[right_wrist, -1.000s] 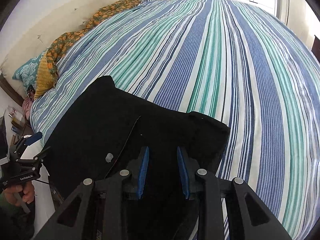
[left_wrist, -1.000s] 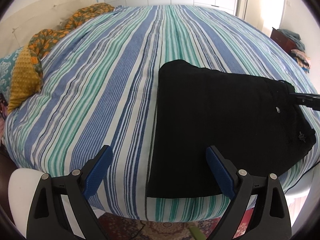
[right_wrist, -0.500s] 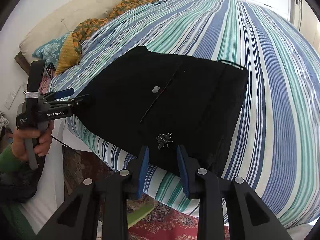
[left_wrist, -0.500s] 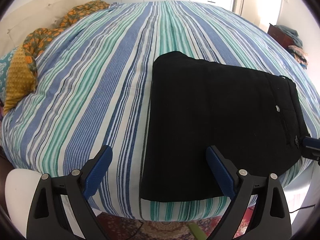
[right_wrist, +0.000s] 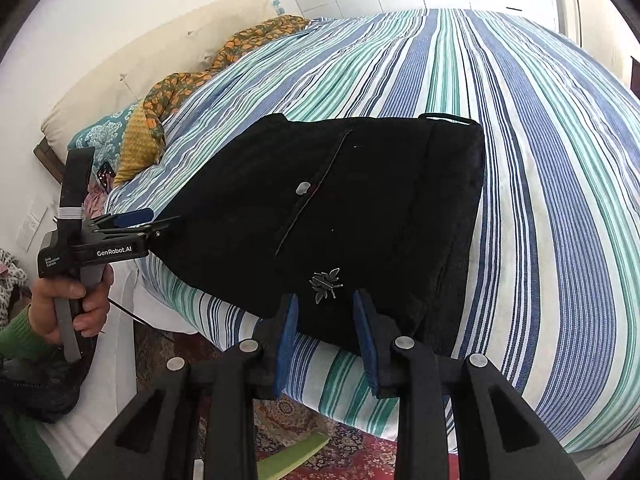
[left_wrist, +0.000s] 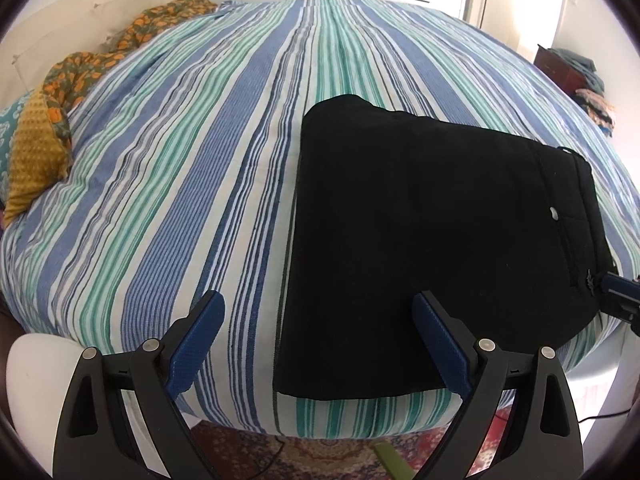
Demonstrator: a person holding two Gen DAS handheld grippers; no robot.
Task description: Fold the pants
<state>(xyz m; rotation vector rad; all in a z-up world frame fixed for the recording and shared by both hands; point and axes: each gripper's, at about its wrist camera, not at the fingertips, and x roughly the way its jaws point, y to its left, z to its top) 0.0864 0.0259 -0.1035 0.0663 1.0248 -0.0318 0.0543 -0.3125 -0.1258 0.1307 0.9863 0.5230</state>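
My left gripper [left_wrist: 318,344] stands with its blue-padded fingers [left_wrist: 196,344] spread wide and nothing between them; it hangs off the near edge of the bed, one finger over striped cover and the other over the near edge of the pants [left_wrist: 436,236]. In the right wrist view the same left gripper [right_wrist: 160,226] shows from the side, held in my left hand [right_wrist: 70,308], with its fingertips just beside the left corner of the pants; contact cannot be confirmed. My right gripper [right_wrist: 325,342] has its fingers [right_wrist: 286,340] set at a narrow gap, parted and gripping nothing, positioned at the near edge of the pants [right_wrist: 340,216] directly below a small metal insect-shaped emblem [right_wrist: 325,283] on the fabric. The pants are black, folded into a compact, roughly rectangular stack, lying flat on the striped bedspread [right_wrist: 540,160] at the near edge of the bed. A light button [right_wrist: 303,187] sits beside a long seam on the top layer, and a belt loop [right_wrist: 446,118] shows at the far right corner. Beyond the pants, an orange-patterned cloth [left_wrist: 120,48] and a mustard pillow [left_wrist: 34,152] lie along the headboard [right_wrist: 160,68] side. A patterned rug [right_wrist: 320,424] covers the floor below the bed edge.
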